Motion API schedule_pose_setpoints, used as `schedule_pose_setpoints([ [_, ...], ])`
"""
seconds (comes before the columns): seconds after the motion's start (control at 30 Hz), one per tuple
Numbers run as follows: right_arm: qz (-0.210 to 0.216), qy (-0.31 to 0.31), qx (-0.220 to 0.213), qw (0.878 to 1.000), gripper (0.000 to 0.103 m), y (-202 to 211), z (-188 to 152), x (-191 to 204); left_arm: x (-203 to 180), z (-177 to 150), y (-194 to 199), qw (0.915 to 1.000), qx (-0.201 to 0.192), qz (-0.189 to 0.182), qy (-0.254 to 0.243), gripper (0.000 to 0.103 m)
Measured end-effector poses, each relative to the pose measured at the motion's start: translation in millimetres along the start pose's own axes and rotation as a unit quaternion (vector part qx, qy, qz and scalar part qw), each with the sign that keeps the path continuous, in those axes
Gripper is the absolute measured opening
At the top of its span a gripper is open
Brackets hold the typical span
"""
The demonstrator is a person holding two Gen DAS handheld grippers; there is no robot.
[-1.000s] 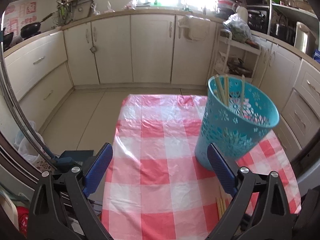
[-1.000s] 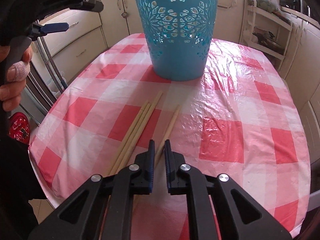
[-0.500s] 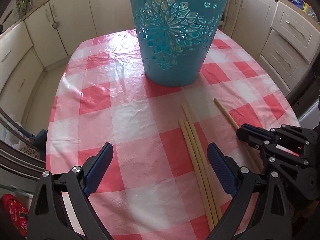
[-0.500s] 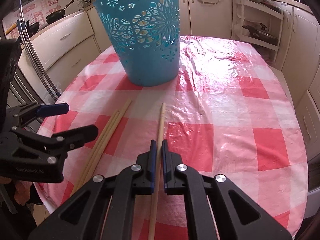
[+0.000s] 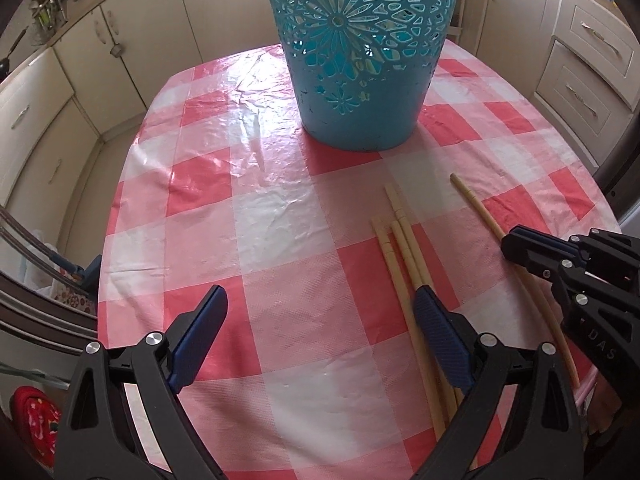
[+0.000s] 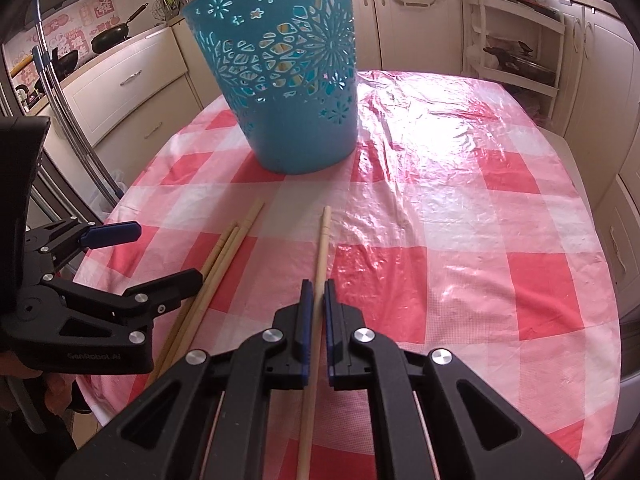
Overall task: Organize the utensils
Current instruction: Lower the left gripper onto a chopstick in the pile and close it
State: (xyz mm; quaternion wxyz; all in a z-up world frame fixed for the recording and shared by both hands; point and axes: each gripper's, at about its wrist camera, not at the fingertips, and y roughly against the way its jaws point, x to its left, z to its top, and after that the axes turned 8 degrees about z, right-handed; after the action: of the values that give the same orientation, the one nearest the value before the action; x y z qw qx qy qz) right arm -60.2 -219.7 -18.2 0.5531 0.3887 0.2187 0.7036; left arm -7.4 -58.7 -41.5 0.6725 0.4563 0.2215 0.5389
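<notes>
Chopstick (image 6: 322, 240) pinched mid-length in right gripper (image 6: 315, 300), lying on checked tablecloth (image 6: 460, 208) before blue basket (image 6: 280, 80); left gripper (image 5: 320, 320) gapes wide over three others (image 5: 404, 248) (light, stiff, slippery).

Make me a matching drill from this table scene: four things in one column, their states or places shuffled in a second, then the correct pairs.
Things:
1. left gripper
2. right gripper
3. single chopstick
4. three chopsticks

States or places:
A. clamped between blue pads
B. lying loose, side by side on the checked tablecloth
C. jaws wide open, nothing held
D. shut on a utensil, pointing toward the blue basket

Pairs: 1-C, 2-D, 3-A, 4-B
</notes>
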Motion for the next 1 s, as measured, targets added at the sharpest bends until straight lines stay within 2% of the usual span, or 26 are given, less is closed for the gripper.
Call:
schedule_pose_setpoints([
  [0.17,0.000,-0.001,-0.001,1.000,0.006,1,0,0,2,1,-2,0.9999,0.001,-0.013,0.008,0.082],
  [0.27,0.001,-0.002,-0.001,1.000,0.006,1,0,0,0,3,-1,0.9995,-0.004,-0.030,0.008,0.069],
  [0.37,0.001,-0.002,-0.001,1.000,0.006,1,0,0,-4,6,0,0.9991,-0.015,-0.039,0.003,0.054],
  [0.53,0.001,-0.003,-0.001,1.000,0.006,-2,3,-1,-1,13,-2,0.9979,-0.021,-0.061,0.008,0.013],
  [0.63,0.002,0.002,0.005,1.000,0.006,-3,5,1,6,16,-6,0.9971,-0.018,-0.072,0.019,0.008],
  [0.83,-0.002,0.011,0.014,1.000,0.006,-10,12,4,1,17,-7,0.9980,-0.028,-0.056,0.007,0.008],
  [1.0,-0.004,0.028,0.025,0.999,0.006,-16,19,8,1,20,-8,0.9976,-0.033,-0.061,0.000,0.007],
])
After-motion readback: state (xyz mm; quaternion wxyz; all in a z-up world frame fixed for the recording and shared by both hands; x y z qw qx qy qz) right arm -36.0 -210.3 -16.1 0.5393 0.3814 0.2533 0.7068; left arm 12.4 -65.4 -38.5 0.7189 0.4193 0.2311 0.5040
